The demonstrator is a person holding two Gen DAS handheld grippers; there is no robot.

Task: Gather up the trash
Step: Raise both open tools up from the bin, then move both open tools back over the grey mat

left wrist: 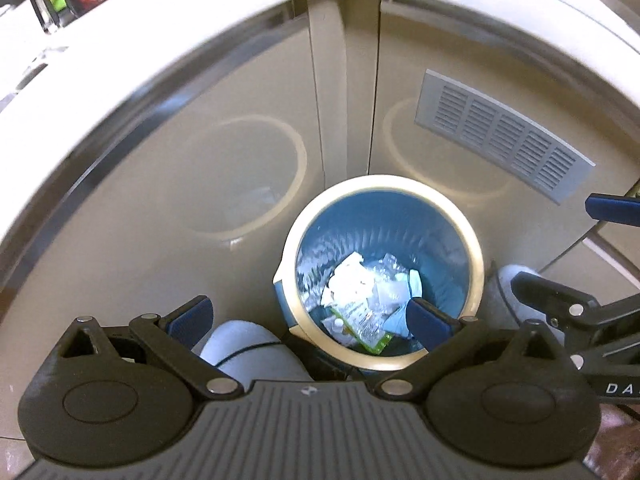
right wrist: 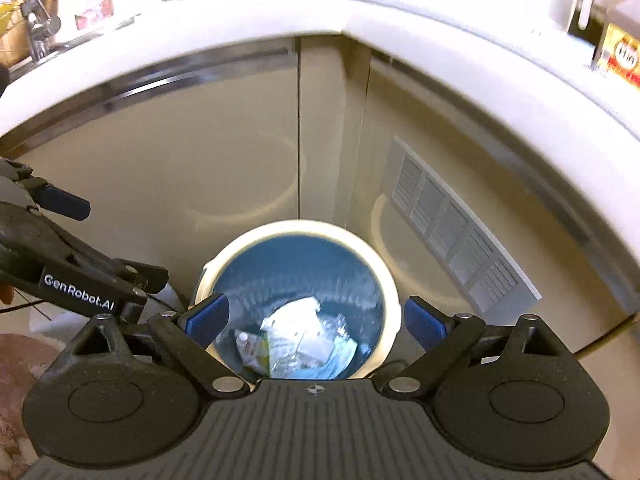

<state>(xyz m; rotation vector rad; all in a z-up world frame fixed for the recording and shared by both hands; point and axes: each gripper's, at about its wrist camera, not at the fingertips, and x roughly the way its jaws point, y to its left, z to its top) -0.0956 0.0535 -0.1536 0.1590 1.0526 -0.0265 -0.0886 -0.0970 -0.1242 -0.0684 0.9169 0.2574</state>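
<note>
A round bin (left wrist: 384, 184) with a cream rim and a blue liner stands on the floor in the corner of beige cabinets. Crumpled white paper, clear plastic and a green-yellow wrapper (left wrist: 360, 300) lie at its bottom. My left gripper (left wrist: 310, 318) hovers above the bin's near-left side, open and empty. Its right finger overlaps the rim. The right gripper (left wrist: 568, 248) shows at the right edge. In the right wrist view the bin (right wrist: 296, 226) sits straight below my right gripper (right wrist: 316, 320), whose jaws stand wide with nothing between them. The trash (right wrist: 296, 336) shows inside, and the left gripper (right wrist: 112, 236) is on the left.
Beige cabinet doors meet behind the bin. A grey vent grille (left wrist: 504, 136) is on the right door. A white countertop edge (right wrist: 360, 12) runs above, with a tap (right wrist: 40, 20) and packages (right wrist: 620, 60) on it. Pale rounded shapes (left wrist: 244, 344), perhaps feet, sit beside the bin.
</note>
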